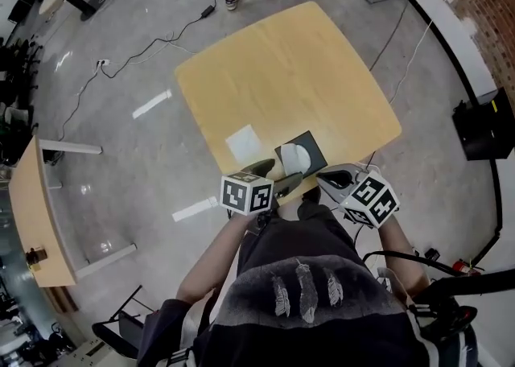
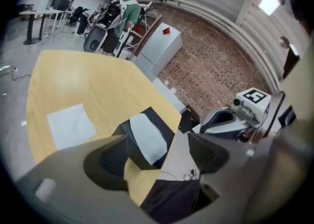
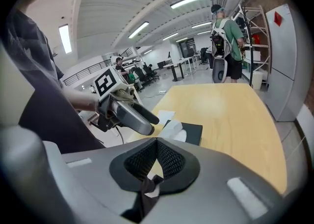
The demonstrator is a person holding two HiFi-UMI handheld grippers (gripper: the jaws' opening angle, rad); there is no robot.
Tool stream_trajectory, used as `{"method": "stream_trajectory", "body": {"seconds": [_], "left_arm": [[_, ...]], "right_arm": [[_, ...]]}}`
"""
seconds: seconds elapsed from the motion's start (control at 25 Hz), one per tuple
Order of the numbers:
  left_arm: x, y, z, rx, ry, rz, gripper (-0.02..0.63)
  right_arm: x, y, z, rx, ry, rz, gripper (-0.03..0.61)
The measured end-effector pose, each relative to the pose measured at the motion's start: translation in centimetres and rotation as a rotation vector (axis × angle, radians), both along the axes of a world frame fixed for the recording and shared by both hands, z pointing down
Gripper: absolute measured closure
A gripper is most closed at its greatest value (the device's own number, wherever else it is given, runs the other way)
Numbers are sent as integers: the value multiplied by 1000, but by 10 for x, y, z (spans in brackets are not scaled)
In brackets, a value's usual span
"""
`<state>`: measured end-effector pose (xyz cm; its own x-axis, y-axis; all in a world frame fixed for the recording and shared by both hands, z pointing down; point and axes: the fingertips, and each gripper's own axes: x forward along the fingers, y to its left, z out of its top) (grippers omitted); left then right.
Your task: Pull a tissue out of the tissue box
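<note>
Nearby, loose tissue (image 1: 243,142) beside tissue box (image 1: 315,151), seemingly apart

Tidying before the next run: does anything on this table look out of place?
A loose tissue lies flat on the table beside the black tissue box. The box sits close to the near edge. Nothing looks damaged.

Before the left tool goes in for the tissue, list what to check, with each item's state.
1. Jaws of the left tool apart: ok.
2. A tissue standing out of the tissue box: ok.
3. That tissue lined up between the left tool's jaws: ok, not yet pinched.
4. Tissue box steadied by the right tool: not ok; it is shut, empty and short of the box.
5. The loose sheet on the table lying apart from the tissue box: ok.
</note>
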<state>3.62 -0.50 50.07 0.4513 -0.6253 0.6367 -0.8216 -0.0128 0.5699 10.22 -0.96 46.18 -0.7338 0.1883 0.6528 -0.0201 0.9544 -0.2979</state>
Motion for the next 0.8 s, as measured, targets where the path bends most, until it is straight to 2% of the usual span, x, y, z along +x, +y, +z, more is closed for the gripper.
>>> {"method": "stream_trajectory", "body": {"seconds": [0.12,0.4,0.48,0.64,0.8], "left_arm": [[2,-8,21,-59,-34,-47,266],[-9,-8,32,-103,-139,-143,387],[-7,-9,30,-103,-162,-146,386],[-3,-6,34,-120,-226,-137,342],[-9,-3,35,-144,-274,-150,399]], "right_arm": [[3,-5,5,-23,-3,-33,578],[12,-5,13,-77,-5,-81,579],[11,-6,12,-86,-12,-102,579],[4,0,5,-113,-51,-149,579],[-1,2,2,-93,-56,-166,578]]}}
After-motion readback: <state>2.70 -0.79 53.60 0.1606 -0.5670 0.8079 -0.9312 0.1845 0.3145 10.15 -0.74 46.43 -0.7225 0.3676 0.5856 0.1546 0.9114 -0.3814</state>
